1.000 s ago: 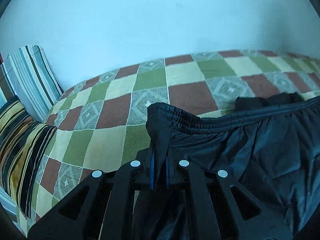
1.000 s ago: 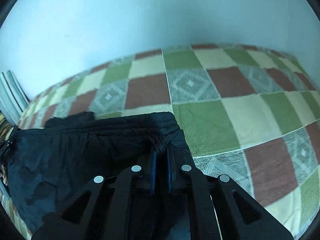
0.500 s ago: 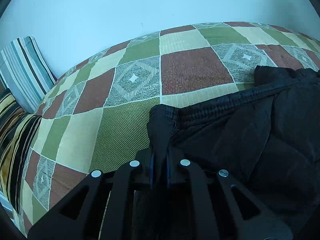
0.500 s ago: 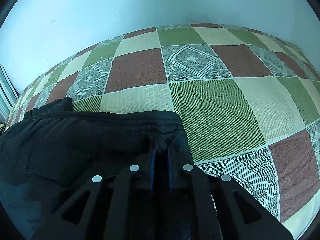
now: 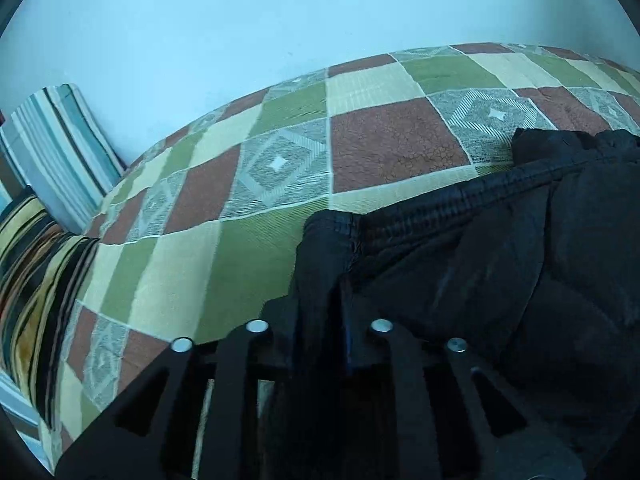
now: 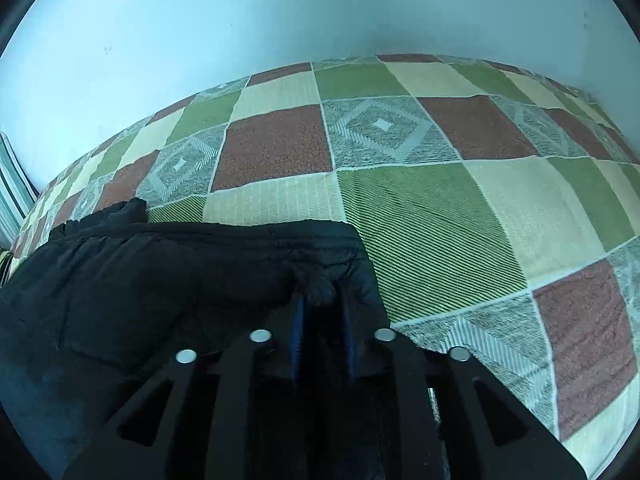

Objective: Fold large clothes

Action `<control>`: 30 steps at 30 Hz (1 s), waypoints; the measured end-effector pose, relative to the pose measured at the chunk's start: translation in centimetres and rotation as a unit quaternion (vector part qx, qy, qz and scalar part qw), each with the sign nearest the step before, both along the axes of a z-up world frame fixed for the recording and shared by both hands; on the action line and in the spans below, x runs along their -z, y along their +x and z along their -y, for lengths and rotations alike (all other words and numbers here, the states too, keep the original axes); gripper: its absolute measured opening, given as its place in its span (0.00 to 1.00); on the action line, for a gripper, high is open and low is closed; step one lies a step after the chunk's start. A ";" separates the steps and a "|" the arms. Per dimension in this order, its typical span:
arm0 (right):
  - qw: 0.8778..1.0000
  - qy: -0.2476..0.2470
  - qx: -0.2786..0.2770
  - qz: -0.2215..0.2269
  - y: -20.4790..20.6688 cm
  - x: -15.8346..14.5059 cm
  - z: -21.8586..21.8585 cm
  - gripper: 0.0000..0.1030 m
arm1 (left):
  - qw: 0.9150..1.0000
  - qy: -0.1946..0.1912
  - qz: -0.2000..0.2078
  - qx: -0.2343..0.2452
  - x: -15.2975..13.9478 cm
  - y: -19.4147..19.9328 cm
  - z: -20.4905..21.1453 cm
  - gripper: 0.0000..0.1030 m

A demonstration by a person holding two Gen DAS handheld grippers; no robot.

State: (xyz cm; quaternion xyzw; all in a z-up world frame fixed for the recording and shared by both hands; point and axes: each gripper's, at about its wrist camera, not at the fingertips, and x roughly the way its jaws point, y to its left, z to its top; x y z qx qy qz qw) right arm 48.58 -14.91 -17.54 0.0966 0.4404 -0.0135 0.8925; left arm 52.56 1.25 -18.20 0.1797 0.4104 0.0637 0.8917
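No text, label, brand or number can be read in either view. The checked bedspread (image 6: 420,216) carries only woven diamond patterns, and the black garment (image 5: 520,264) shows no print.

My black garment (image 5: 500,264) lies on a bedspread (image 5: 240,240) checked green, cream, rust (grey diamonds too); beside the bedspread, striped pillows (image 5: 60,152).

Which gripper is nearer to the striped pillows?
Left. The left gripper has the striped pillows close on its left; the right gripper sees only their edge, far left.
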 end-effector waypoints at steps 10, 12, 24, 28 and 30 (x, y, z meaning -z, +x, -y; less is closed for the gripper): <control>0.996 0.019 -0.021 0.083 -4.9 -7.4 -7.4 0.37 | 0.991 -0.106 0.050 0.066 -7.6 -7.1 6.0 0.44; 0.996 0.020 -0.038 0.081 -4.7 -7.2 -9.6 0.46 | 0.989 -0.113 0.048 0.087 -7.5 -7.6 8.7 0.48; 0.997 -0.039 -0.064 0.035 -2.3 0.0 -15.2 0.54 | 0.989 -0.143 -0.010 0.042 0.5 -5.1 11.3 0.53; 0.997 -0.044 -0.057 0.039 -2.3 1.3 -15.1 0.55 | 0.989 -0.144 -0.010 0.041 1.4 -4.8 11.1 0.53; 0.997 -0.046 -0.057 0.040 -2.2 1.4 -15.1 0.55 | 0.988 -0.146 -0.007 0.041 1.7 -4.7 11.0 0.53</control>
